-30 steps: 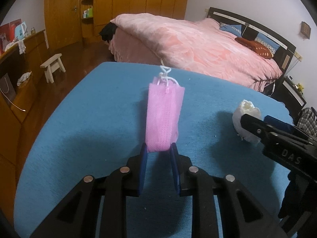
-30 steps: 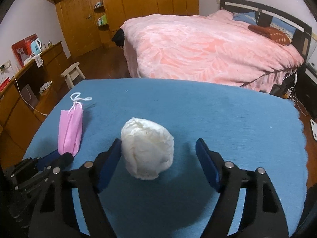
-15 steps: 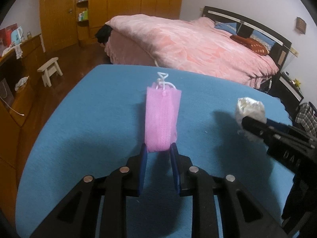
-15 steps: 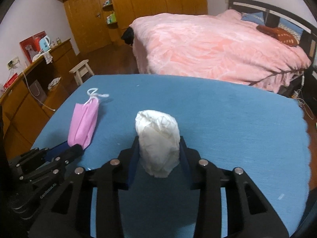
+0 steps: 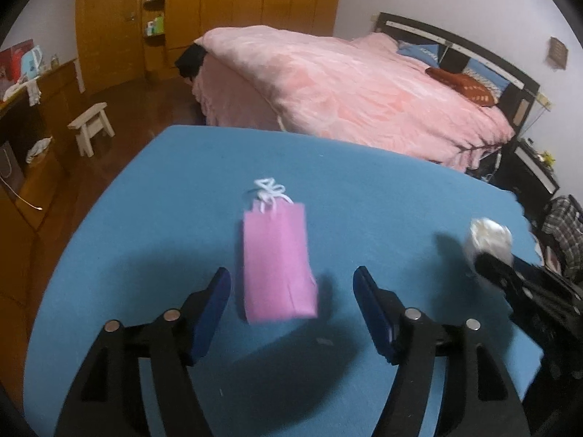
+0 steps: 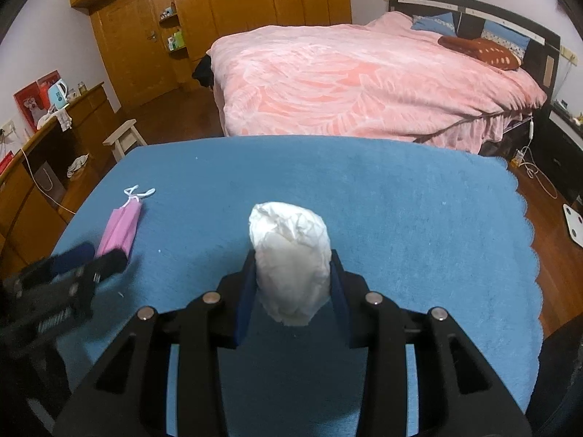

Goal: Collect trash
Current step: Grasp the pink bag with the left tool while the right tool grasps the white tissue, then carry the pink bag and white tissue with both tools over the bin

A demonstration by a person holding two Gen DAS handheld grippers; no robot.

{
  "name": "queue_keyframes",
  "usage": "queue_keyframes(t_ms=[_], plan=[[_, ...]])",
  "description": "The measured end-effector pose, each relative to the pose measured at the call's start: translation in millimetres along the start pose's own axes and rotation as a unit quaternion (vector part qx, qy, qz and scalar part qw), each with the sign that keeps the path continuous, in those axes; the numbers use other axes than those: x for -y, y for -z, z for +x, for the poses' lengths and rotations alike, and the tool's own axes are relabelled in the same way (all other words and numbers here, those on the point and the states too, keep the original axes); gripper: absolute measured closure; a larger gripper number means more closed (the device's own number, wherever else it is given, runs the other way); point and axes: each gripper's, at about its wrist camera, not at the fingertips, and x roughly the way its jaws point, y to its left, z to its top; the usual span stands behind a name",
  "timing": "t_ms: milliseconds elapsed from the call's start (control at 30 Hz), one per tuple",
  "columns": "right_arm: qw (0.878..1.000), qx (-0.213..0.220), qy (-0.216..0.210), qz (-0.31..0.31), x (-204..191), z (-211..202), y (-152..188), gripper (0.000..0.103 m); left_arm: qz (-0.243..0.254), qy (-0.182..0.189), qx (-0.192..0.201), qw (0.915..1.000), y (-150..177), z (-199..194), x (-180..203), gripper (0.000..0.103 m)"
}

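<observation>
A folded pink face mask (image 5: 277, 262) with white ear loops lies lengthwise over the blue cloth-covered table (image 5: 182, 200). It sits between the fingers of my left gripper (image 5: 291, 278), whose jaws are opening, and neither pad touches it. My right gripper (image 6: 292, 256) is shut on a crumpled white paper wad (image 6: 291, 255), which stands up out of its pads above the blue table (image 6: 400, 200). In the right wrist view the mask (image 6: 122, 227) shows at the left with the left gripper (image 6: 91, 255) at its near end. The left wrist view has the wad (image 5: 488, 236) at the right edge.
Beyond the table's far edge stands a bed with a pink cover (image 6: 364, 80). A small white stool (image 6: 124, 138) and a wooden sideboard (image 6: 54, 145) are on the left, with wooden wardrobes (image 6: 255, 7) behind. A white scale (image 6: 574, 225) lies on the floor at the right.
My left gripper's jaws have spread wide and let go of the pink mask. My right gripper, open around the white wad a second ago, has shut on it.
</observation>
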Motion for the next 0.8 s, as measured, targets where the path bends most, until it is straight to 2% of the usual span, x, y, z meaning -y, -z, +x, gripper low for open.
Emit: queue_keyframes(t_ms=[67,200,333,500,800], plan=[[1.000,-0.001,-0.001,0.001,0,2,3,0.067,0.010,-0.004,-0.010,0.9999,-2,10,1,0.045],[1.000,0.000,0.001,-0.002,-1,2,5,0.066,0.023,-0.008,-0.005,0.9997,2,12,3,0.075],[1.000,0.000,0.001,0.002,-1,2,7,0.066,0.033,-0.014,0.010,0.9993,4,7,7,0.088],[1.000,-0.001,0.000,0.008,-1,-1,8,0.066,0.035,-0.014,0.026,0.9989,6,-1,9,0.090],[1.000,0.010,-0.008,0.018,5,-24,10,0.066,0.042,0.008,0.035,0.9985,16,-28,28,0.090]])
